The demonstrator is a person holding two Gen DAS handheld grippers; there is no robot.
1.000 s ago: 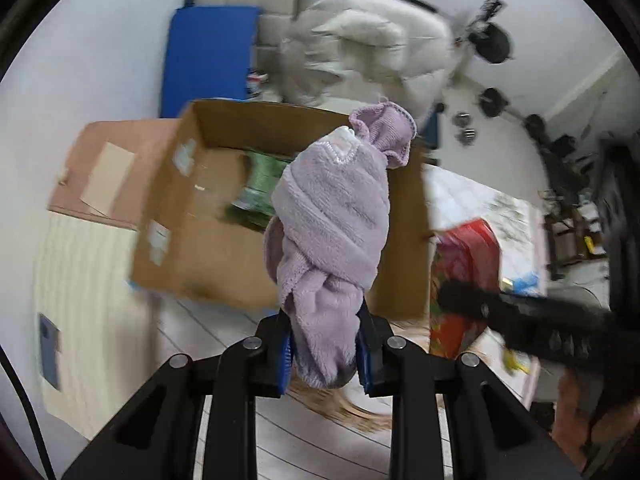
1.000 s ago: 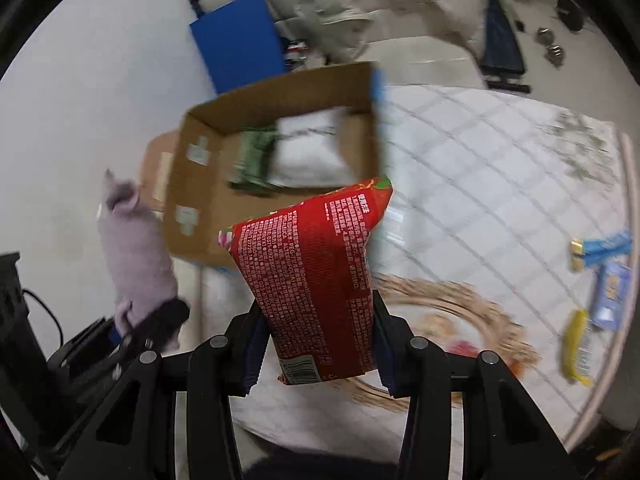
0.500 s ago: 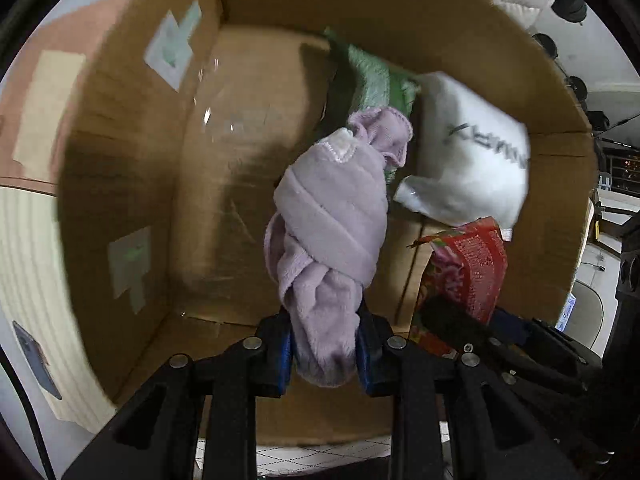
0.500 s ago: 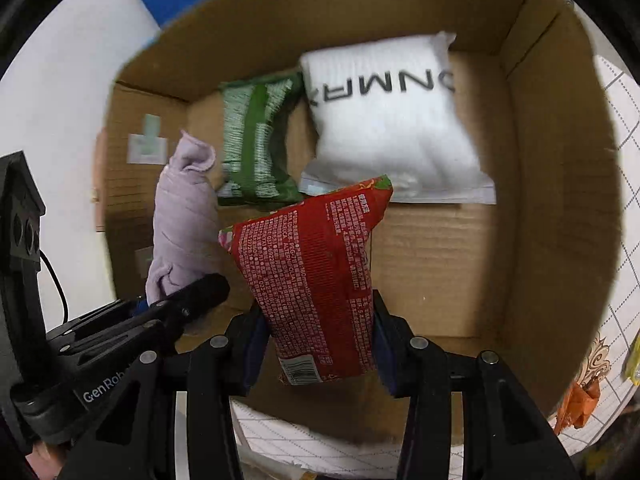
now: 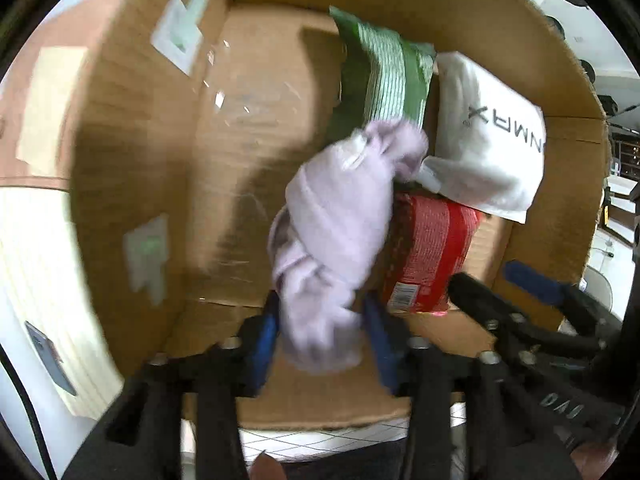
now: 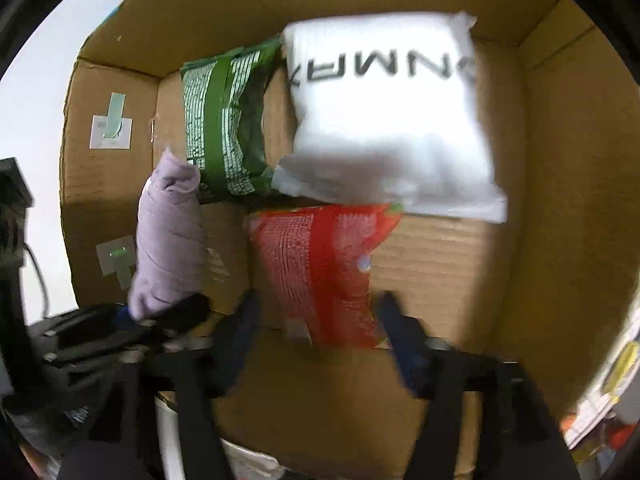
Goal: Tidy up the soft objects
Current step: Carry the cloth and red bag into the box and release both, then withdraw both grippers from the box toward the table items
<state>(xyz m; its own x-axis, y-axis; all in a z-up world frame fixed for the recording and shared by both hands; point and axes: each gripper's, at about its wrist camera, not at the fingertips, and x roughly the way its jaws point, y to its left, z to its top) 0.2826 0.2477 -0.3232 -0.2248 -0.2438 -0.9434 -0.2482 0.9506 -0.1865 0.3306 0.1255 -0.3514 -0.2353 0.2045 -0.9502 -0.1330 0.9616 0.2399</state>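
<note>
Inside the brown cardboard box (image 5: 256, 152), the left gripper (image 5: 320, 332), fingers parted, straddled the knotted lilac towel bundle (image 5: 336, 232) lengthwise; the right gripper (image 6: 316, 328) likewise loosely flanked the red crinkled snack packet (image 6: 320, 268).

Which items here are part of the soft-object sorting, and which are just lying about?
In the job:
purple towel
red packet
green packet
white pouch
cardboard box
left gripper
right gripper

Lying about:
yellow item

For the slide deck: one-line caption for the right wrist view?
Right hand-held gripper open around a red snack bag inside a cardboard box, beside a lilac towel.
</note>
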